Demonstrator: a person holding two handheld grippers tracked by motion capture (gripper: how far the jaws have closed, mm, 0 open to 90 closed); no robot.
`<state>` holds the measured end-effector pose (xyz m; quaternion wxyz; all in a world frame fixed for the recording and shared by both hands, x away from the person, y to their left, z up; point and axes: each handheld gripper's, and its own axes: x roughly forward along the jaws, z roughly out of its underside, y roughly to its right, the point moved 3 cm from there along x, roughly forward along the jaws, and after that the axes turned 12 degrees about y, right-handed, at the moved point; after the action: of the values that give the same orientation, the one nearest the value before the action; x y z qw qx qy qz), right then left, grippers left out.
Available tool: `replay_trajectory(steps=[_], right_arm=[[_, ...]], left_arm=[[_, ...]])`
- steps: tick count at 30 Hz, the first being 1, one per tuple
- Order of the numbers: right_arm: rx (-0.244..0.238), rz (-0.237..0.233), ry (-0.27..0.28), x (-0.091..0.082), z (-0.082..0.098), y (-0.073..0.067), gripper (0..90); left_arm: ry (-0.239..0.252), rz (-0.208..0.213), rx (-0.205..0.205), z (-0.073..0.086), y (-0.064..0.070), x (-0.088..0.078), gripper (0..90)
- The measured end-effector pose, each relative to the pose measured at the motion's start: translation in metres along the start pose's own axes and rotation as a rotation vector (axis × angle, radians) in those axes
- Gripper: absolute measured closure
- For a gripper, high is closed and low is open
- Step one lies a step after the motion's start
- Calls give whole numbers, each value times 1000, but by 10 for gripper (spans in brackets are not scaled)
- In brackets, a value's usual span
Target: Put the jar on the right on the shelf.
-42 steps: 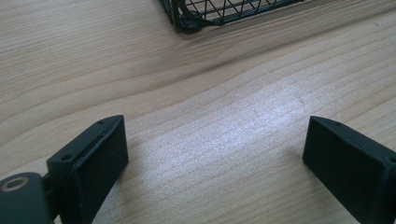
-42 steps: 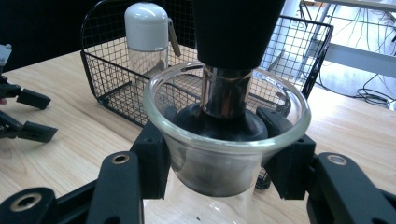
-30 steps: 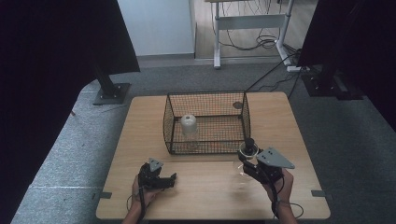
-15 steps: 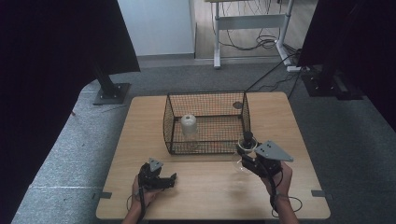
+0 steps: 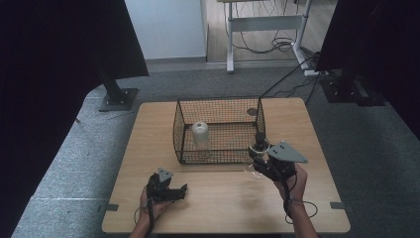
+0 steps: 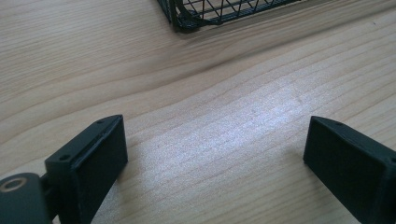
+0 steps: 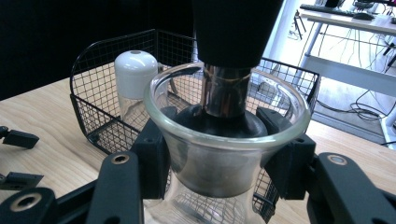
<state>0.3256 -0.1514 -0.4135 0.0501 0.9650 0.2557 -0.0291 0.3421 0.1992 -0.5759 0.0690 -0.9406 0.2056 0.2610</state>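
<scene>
The right tongs (image 7: 224, 163) gripped a glass vessel (image 7: 224, 154) by its neck, a dark stopper (image 7: 233, 32) seated in its mouth, just in front of the wire basket (image 5: 218, 148). The left tongs (image 6: 215, 158) rested open on the desk (image 6: 233, 93).

Basket (image 5: 218, 130): sits on the table (image 5: 148, 134) ahead of you, near the far edge, between your two hands in line
Capped bottle (image 5: 200, 134): stands upright inside the basket, toward its left half
Glass vessel (image 7: 226, 140): clamped between the jaws of your right gripper (image 5: 258, 157), just beside the basket's near right corner
Stopper (image 7: 224, 56): sits in the vessel's mouth
Left gripper (image 5: 174, 192): low over the table, near your edge, left of your right gripper and before the basket
</scene>
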Motion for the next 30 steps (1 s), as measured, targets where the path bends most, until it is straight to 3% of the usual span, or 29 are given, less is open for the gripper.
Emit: replay_trajectory(steps=[30], right_arm=[[-10, 2, -12, 29, -25, 5, 475]], left_arm=[[-2, 4, 3, 0, 0, 0, 59]])
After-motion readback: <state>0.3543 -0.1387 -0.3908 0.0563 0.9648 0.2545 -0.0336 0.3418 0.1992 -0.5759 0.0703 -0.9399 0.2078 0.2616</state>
